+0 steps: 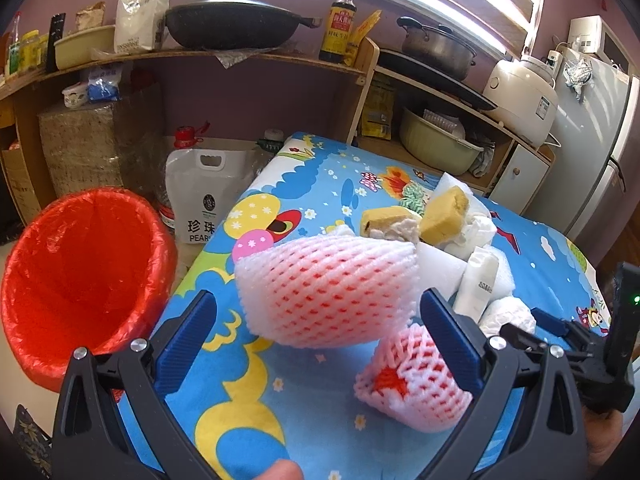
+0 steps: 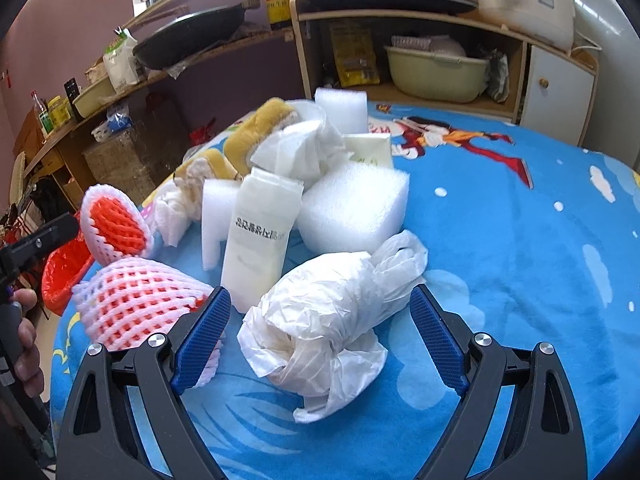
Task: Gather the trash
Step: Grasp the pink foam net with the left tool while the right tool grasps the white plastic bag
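We centre the left gripper (image 1: 318,332), jaws wide and empty, on the foam net (image 1: 328,284); right gripper (image 2: 320,344) likewise brackets the crumpled wrapper (image 2: 320,320).

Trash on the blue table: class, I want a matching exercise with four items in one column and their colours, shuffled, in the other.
Items:
1. bin liner
2. foam block
3. sponge
4. foam fruit net

Colours:
a. pink and white mesh
b. yellow
c. red
d. plain white

Pairs: 1-c, 2-d, 3-b, 4-a
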Demonstrator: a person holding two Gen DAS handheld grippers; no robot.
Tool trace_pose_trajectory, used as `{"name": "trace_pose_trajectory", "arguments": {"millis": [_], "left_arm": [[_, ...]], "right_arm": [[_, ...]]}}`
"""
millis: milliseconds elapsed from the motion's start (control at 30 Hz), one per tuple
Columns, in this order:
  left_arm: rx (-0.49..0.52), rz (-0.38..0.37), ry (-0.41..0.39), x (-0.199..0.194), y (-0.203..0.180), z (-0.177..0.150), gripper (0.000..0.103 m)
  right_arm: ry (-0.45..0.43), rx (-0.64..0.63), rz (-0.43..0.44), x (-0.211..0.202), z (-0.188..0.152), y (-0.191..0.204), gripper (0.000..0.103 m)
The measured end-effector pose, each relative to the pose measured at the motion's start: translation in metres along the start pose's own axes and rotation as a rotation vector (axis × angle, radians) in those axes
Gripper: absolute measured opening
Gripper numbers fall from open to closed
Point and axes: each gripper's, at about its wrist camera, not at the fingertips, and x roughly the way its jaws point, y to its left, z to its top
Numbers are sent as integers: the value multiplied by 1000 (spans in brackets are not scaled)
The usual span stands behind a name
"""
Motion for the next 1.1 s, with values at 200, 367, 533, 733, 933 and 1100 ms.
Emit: {"name": "trace_pose_trajectory", "arguments": {"millis": [200,367,533,733,933,1100], "left_arm": [[-19,-21,48,22,0,5,98],[-53,-37,119,43,3,3,89],[-62,-60,157,51,5,-3,53],[-65,-77,149,40,5,-2,40],[-70,-76,108,20,6,1,39],[-78,-76,78,1,8,3,39]], "right_arm": [[21,10,12,11,-1,-4,80],[47,11,32,18,-4,-5,66],[50,14,52,16,-7,-6,52],[24,18,45,4,-7,-6,45],[-12,32,33,-16,-9,-10,45],[-40,39,20,-31,-9,-13,45]]}}
